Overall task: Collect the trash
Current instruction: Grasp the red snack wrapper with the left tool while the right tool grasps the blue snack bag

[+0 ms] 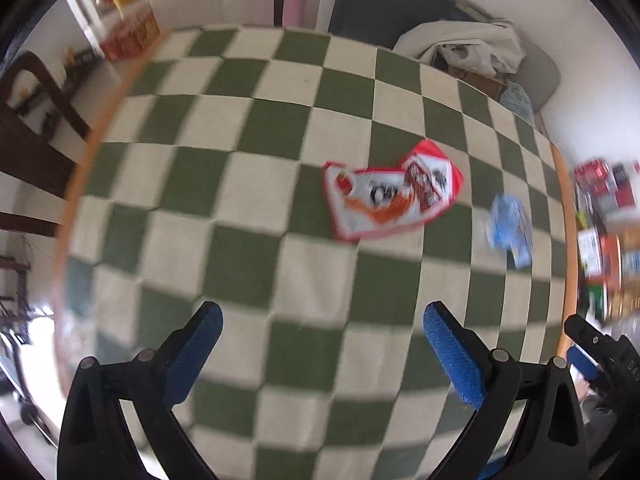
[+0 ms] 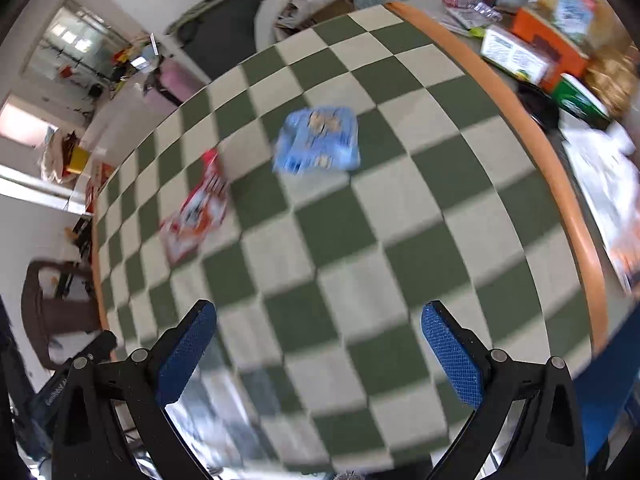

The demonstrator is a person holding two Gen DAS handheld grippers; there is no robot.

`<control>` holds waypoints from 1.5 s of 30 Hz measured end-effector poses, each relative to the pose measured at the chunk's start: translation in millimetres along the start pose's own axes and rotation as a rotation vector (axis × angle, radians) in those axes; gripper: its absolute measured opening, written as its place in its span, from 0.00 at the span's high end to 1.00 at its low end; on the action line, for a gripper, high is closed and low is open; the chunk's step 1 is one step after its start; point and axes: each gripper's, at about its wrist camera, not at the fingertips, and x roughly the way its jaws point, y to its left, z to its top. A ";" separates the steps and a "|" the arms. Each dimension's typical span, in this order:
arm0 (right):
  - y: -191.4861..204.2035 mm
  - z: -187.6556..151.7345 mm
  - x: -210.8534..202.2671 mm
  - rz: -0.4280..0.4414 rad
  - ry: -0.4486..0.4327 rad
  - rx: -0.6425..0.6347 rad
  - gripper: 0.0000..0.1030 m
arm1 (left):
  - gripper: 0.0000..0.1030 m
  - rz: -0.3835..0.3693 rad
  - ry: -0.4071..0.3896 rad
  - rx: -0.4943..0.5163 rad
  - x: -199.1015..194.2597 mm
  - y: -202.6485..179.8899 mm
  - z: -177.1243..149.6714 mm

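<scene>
Wrappers, red (image 1: 390,192) and blue (image 2: 318,140), lie untouched; both tools (image 1: 322,320) (image 2: 319,318) gape wide, empty.

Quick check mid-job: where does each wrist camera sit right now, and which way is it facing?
Left wrist: above the checkered cloth, facing the red wrapper; its open left gripper shows, with the right gripper's tip at the right edge.
Right wrist: above the same cloth, facing the blue wrapper; its open right gripper shows, with the left gripper's tip low left.
Shared: cloth, both wrappers, orange table rim.
</scene>
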 end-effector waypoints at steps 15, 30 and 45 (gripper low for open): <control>6.4 143.4 150.7 -0.045 0.110 0.059 0.05 | 0.76 0.032 0.072 0.002 93.2 -39.6 75.9; 15.5 132.1 121.6 -0.040 -0.007 0.001 0.75 | 1.00 0.077 -0.117 0.111 -2.7 -49.4 49.9; 15.1 12.1 21.3 0.050 -0.085 -0.060 0.79 | 1.00 0.061 -0.253 0.128 -78.1 2.7 -33.5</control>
